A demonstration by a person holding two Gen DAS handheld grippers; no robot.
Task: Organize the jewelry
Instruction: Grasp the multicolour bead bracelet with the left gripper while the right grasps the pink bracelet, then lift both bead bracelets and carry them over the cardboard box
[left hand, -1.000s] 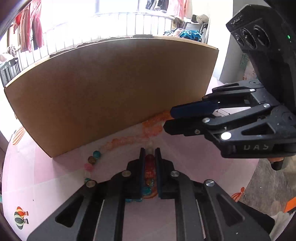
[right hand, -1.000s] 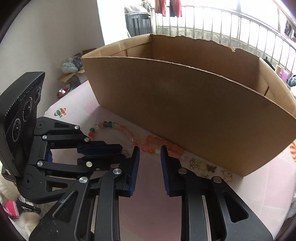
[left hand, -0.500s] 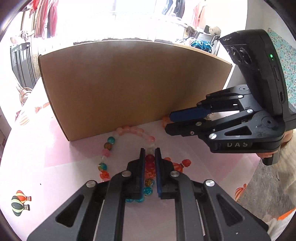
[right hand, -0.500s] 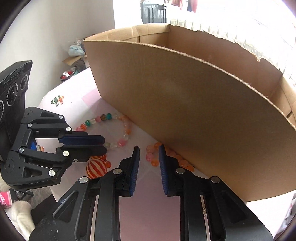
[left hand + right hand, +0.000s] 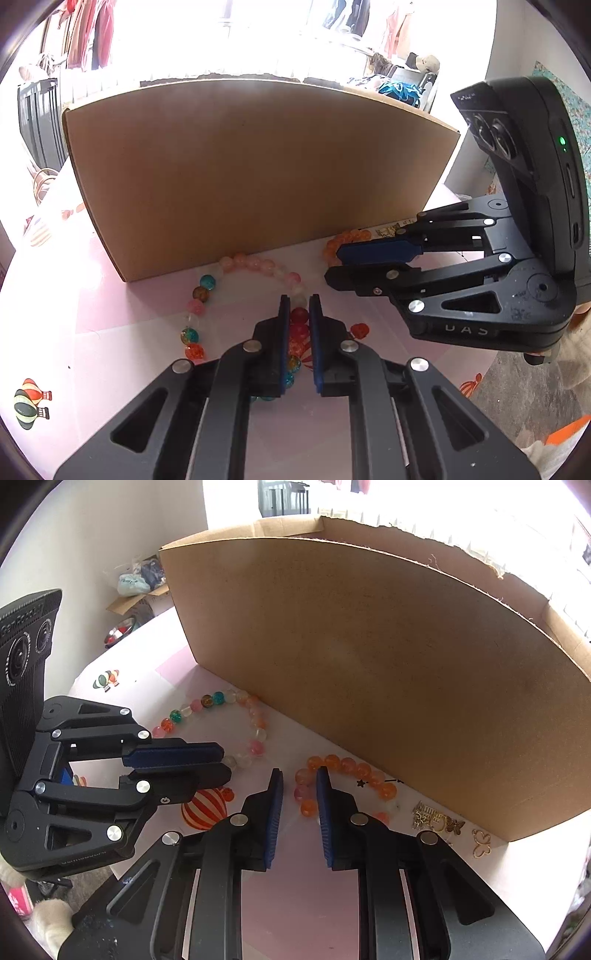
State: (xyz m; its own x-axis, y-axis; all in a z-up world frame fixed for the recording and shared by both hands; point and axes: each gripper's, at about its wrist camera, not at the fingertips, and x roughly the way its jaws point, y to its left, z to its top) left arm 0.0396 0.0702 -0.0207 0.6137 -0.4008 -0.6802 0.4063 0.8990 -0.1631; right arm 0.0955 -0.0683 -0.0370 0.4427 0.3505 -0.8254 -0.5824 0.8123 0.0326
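Early stage: left gripper (image 5: 298, 301) clamped on multicoloured glass-bead bracelet (image 5: 201, 293), right gripper (image 5: 299, 781) closing around orange bead bracelet (image 5: 349, 766); gold charms (image 5: 437, 819) at 4 o'clock untouched, all outside brown cardboard box (image 5: 369, 657).

Your pink table (image 5: 303, 904), printed with balloons (image 5: 204, 809), carried a cardboard box (image 5: 369, 657), a mixed-colour bead bracelet (image 5: 236, 709) and an orange one (image 5: 351, 768) beside it, plus gold charms (image 5: 436, 818) near the box.
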